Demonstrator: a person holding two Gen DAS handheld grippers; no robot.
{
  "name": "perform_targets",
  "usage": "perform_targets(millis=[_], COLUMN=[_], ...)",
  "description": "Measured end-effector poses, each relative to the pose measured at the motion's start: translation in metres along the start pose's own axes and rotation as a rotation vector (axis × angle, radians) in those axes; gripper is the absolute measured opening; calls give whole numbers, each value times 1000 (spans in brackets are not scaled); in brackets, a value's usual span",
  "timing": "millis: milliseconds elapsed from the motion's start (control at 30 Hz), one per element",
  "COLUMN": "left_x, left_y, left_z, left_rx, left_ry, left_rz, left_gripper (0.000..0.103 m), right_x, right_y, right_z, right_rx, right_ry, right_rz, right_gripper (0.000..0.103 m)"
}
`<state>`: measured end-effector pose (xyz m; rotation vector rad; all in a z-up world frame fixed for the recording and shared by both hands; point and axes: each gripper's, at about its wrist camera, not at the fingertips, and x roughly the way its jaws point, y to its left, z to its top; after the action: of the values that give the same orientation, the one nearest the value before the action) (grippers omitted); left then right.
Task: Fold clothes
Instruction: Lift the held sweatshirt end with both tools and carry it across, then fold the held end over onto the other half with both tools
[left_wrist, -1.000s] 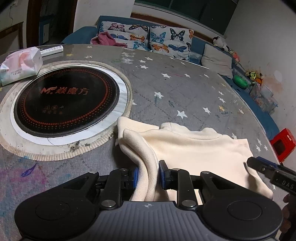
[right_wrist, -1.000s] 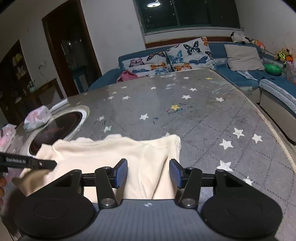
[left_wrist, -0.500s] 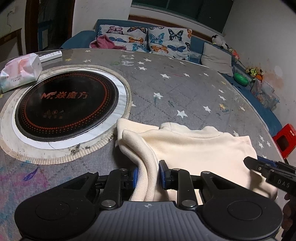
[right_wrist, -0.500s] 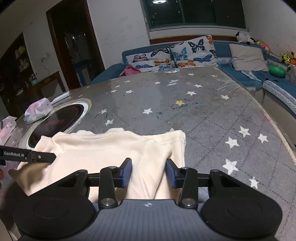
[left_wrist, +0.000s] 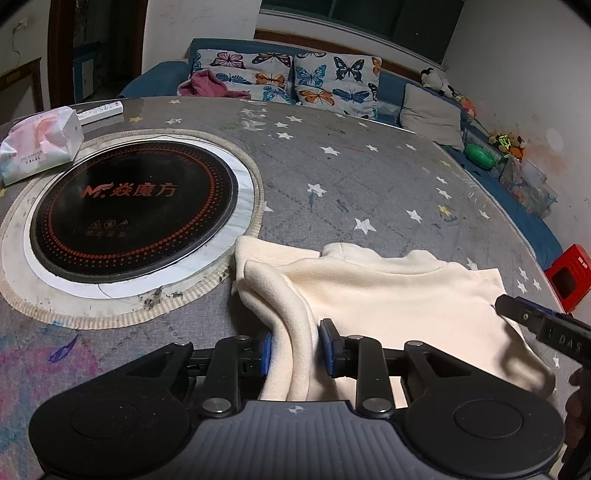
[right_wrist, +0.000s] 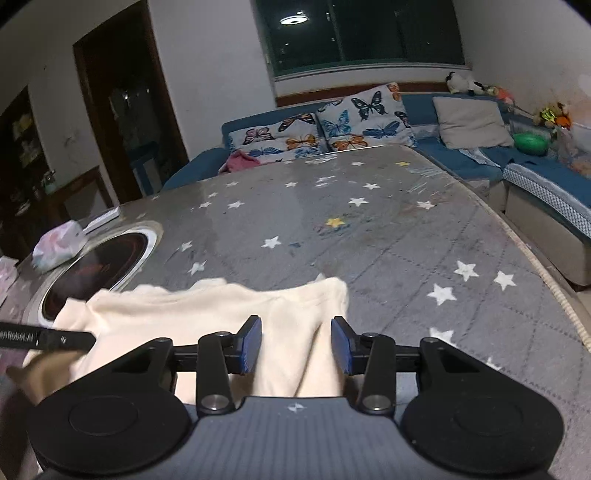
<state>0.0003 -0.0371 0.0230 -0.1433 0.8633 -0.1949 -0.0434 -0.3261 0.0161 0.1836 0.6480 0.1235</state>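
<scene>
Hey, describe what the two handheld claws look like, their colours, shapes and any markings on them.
Both match. The left claw and right claw each have a grey body with a small star-like mark, two round black discs, black linkage arms with silver rivets, and blue pads on the fingertips. White lettering runs along the black fingers; it's only partly readable.

We see our right gripper (right_wrist: 295, 341) with its blue pads spread apart over the near edge of a cream garment (right_wrist: 207, 317), cloth lying between them without a clamp. The garment rests on the star-print grey table cover (right_wrist: 369, 243). Left of the garment, the other gripper's black finger (right_wrist: 48, 339) reaches onto its cloth. Beyond the garment's left end sits a round black cooktop (right_wrist: 88, 273), with a tissue pack (right_wrist: 59, 245) just past it. Far behind the garment stand butterfly cushions (right_wrist: 332, 123) on a blue sofa (right_wrist: 480, 162)
</scene>
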Motion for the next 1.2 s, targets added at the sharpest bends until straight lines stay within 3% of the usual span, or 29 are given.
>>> perform_targets(millis=[100, 233, 300, 400, 467, 767, 1200], left_x=[0, 1, 1, -1, -3, -12, 29], left_y=[0, 0, -2, -4, -7, -51, -131], left_z=[0, 0, 1, 2, 5, 29, 49], left_rx=[2, 8, 17, 36, 52, 160, 239], left_ry=[0, -1, -2, -4, -14, -72, -60], left_rz=[-2, -3, -4, -7, -15, -105, -198], left_gripper=[30, 30, 27, 22, 19, 18, 18], right_x=[6, 10, 11, 11, 5, -38, -59], right_y=[-6, -6, -2, 1, 1, -6, -65], right_z=[1, -1, -2, -2, -1, 18, 54], right_rx=[11, 12, 1, 12, 23, -13, -11], right_ry=[19, 22, 27, 28, 9, -110, -191], right_rz=[-9, -7, 9, 32, 33, -22, -231], right_gripper=[50, 49, 28, 14, 12, 10, 10])
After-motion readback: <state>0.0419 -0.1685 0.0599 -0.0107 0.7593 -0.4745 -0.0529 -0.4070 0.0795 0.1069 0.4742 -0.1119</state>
